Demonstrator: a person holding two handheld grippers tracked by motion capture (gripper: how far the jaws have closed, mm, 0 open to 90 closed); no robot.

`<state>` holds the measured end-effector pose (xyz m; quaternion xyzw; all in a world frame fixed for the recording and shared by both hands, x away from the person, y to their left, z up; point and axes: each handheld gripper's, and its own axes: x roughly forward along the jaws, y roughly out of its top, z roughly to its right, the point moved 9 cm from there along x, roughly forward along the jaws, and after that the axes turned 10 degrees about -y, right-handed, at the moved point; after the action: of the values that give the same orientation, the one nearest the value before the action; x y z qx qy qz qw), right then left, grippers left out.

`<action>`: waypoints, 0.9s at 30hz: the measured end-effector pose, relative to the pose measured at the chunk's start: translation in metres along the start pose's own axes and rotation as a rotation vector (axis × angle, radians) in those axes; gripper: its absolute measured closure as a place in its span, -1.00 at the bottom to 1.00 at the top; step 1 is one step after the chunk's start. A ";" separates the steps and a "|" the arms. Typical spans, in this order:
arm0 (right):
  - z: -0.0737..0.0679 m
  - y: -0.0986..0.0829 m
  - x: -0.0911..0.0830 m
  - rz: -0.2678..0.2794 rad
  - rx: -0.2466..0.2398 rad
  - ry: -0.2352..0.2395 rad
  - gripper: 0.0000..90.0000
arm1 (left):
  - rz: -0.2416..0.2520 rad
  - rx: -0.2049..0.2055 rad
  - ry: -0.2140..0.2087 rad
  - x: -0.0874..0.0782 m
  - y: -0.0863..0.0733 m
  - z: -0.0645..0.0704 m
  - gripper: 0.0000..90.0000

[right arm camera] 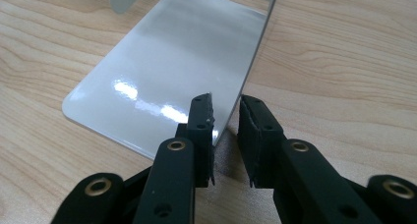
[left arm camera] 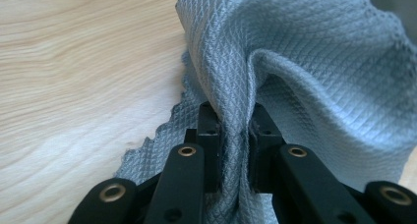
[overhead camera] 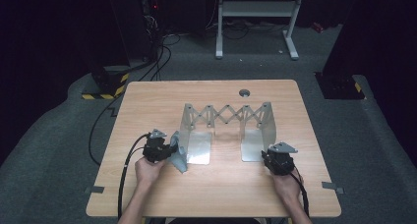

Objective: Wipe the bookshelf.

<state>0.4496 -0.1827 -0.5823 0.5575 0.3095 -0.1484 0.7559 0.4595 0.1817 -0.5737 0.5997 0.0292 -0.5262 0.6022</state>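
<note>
A grey metal rack (overhead camera: 226, 114) with a scissor lattice stands mid-table on two shiny base plates. My left gripper (overhead camera: 170, 148) is shut on a fold of a grey waffle-weave cloth (overhead camera: 179, 158) beside the left base plate (overhead camera: 199, 148). In the left gripper view the cloth (left arm camera: 319, 76) bunches up between the jaws of the left gripper (left arm camera: 235, 121) and drapes to the right. My right gripper (overhead camera: 266, 155) sits at the front corner of the right base plate (overhead camera: 251, 145). In the right gripper view its jaws (right arm camera: 225, 111) stand slightly apart with the plate's (right arm camera: 172, 62) edge between them.
The wooden table (overhead camera: 221, 194) has a round grommet (overhead camera: 244, 92) near its far edge and tape marks (overhead camera: 94, 189) at the front corners. Cables (overhead camera: 162, 57) run over the grey floor behind, where a white desk frame (overhead camera: 255, 9) stands.
</note>
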 end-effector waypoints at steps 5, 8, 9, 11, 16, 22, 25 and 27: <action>-0.001 0.000 0.000 -0.001 0.000 0.002 0.69 | 0.026 -0.004 -0.032 0.002 0.005 0.010 0.75; -0.001 0.000 0.000 -0.001 0.001 0.002 0.69 | 0.041 0.004 -0.039 -0.001 0.010 0.014 0.75; -0.001 0.000 0.000 -0.001 0.001 0.002 0.69 | 0.047 0.009 -0.038 -0.002 0.012 0.015 0.75; -0.001 0.000 0.000 0.001 -0.004 0.001 0.69 | 0.084 0.003 -0.055 -0.009 0.018 0.020 0.75; -0.001 0.000 0.000 0.001 -0.004 0.002 0.69 | 0.139 -0.006 -0.073 -0.022 0.025 0.025 0.75; -0.001 0.000 0.000 0.000 -0.001 0.003 0.69 | 0.191 0.027 -0.069 -0.046 0.039 0.038 0.75; -0.001 0.000 0.000 0.000 0.000 0.004 0.69 | 0.218 0.040 -0.063 -0.055 0.045 0.043 0.75; -0.001 0.000 0.000 0.000 -0.001 0.005 0.69 | 0.230 0.048 -0.062 -0.060 0.047 0.045 0.75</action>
<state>0.4492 -0.1814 -0.5824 0.5574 0.3114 -0.1471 0.7555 0.4375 0.1703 -0.4886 0.5968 -0.0709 -0.4723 0.6448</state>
